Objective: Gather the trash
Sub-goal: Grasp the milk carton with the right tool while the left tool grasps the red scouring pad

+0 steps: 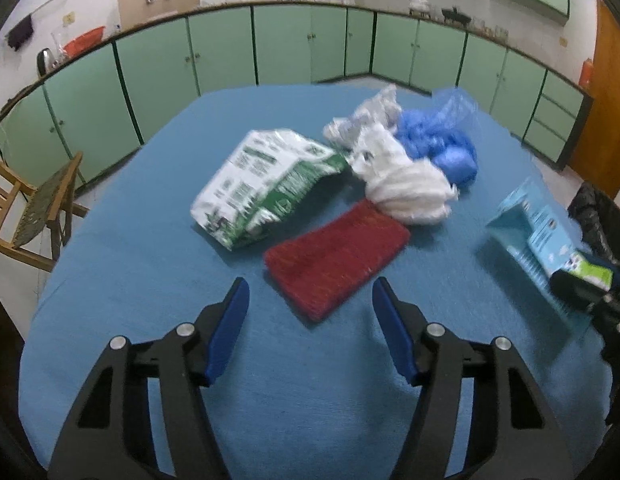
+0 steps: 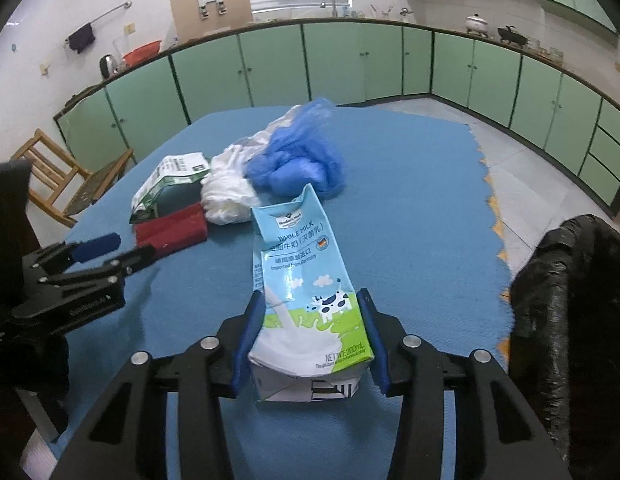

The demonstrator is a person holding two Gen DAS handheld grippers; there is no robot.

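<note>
Right up close, your right gripper (image 2: 310, 332) is clamped on the milk carton (image 2: 305, 300), both blue pads pressed against its sides near the base, with the carton's opened top pointing away from you. Your left gripper (image 1: 310, 312) is spread apart with nothing between its pads, hovering over the blue-covered bench (image 1: 149, 280).

Taking the red cloth (image 1: 338, 260) as the landmark: it lies flat just beyond your left gripper's tips, not touching them. To its left and a bit farther back sits the green and white carton (image 1: 265, 184), crumpled and lying on its side, right beside the cloth. Touching the cloth's far corner is the white plastic bag (image 1: 398, 176), bunched up. Behind that and to the right is the blue plastic bag (image 1: 442, 140), pressed against the white one. Well off to the cloth's right, the held milk carton shows at the bench edge, with a black trash bag (image 2: 570, 300) just past it.

Beyond the bench, green cabinets (image 1: 301, 44) run along the wall, and a wooden chair (image 1: 33, 208) stands off to the left.
</note>
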